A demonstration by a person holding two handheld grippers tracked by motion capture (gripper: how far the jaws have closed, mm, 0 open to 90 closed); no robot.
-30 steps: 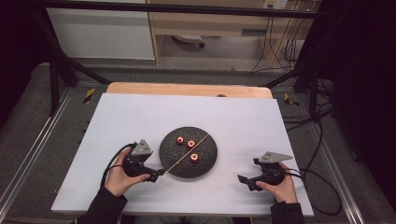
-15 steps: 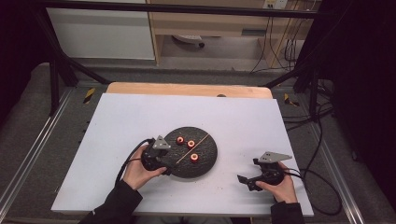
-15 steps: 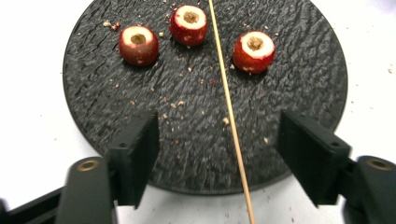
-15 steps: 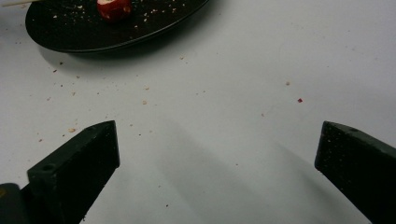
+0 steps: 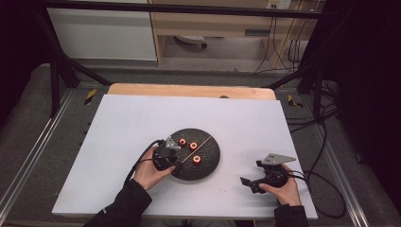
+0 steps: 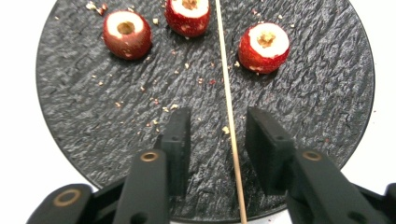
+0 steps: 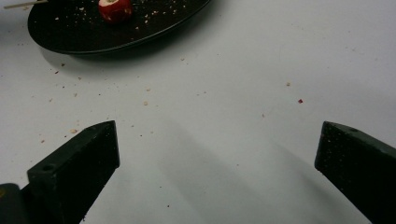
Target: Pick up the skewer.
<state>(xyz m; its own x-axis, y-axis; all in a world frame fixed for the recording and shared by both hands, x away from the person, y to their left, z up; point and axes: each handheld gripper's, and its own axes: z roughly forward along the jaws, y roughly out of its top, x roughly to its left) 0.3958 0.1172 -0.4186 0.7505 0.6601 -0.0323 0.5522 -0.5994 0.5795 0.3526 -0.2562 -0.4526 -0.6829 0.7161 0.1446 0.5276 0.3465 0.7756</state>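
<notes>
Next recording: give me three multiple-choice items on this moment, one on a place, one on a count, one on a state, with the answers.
1. Where does the wooden skewer lie?
A. across the black plate, between the left gripper's jaws
B. on the white table beside the right gripper
C. stuck upright in a fruit

2. How many cored red fruits are on the plate?
A. two
B. three
C. five

3. How do the right gripper's jaws stand?
A. closed on the skewer
B. closed on a fruit
C. wide open over bare table

Answers: 1 A, the left gripper view shows it running between the jaws; 2 B, three fruits show there; 3 C, the right gripper view shows nothing between them.
</notes>
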